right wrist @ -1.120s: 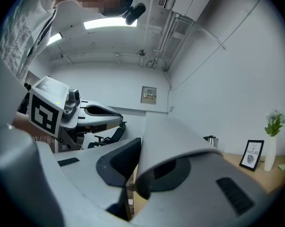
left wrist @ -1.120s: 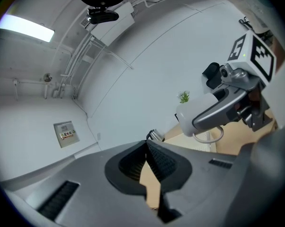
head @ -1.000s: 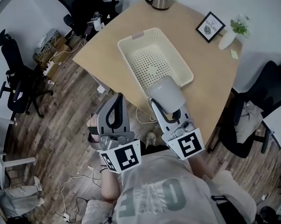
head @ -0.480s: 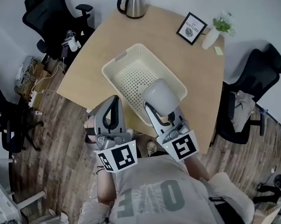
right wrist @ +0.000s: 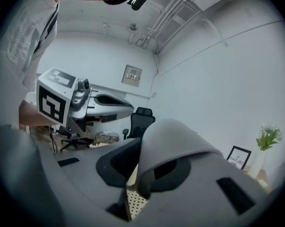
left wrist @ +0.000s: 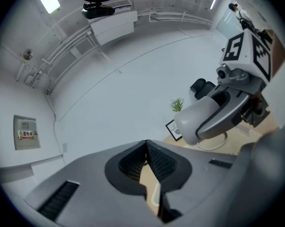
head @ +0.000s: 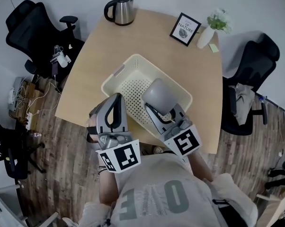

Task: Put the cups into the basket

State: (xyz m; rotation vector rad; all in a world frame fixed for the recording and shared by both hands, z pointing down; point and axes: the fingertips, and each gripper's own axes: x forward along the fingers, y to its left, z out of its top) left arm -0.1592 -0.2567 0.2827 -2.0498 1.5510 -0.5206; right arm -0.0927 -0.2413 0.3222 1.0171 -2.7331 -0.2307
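A cream perforated basket (head: pixel 133 66) stands on the wooden table (head: pixel 147 37). My right gripper (head: pixel 155 109) is shut on a grey cup (head: pixel 158 95), which lies on its side above the basket's near half. In the right gripper view the cup (right wrist: pixel 173 138) fills the space between the jaws, with the basket floor (right wrist: pixel 135 198) under it. My left gripper (head: pixel 117 99) is level at the basket's near-left rim, shut with nothing in it. In the left gripper view its jaws (left wrist: pixel 147 148) meet at the tips, and the held cup (left wrist: pixel 195 124) shows at the right.
At the table's far edge stand a kettle (head: pixel 120 9), a framed picture (head: pixel 185 28) and a small plant in a white vase (head: pixel 211 26). Black office chairs (head: pixel 36 25) (head: pixel 249 77) flank the table. Cables lie on the wooden floor (head: pixel 52 136) at the left.
Both grippers have moved forward towards the table. The cup has gone from the basket's near rim to above its inside. The left gripper has reached the near-left rim.
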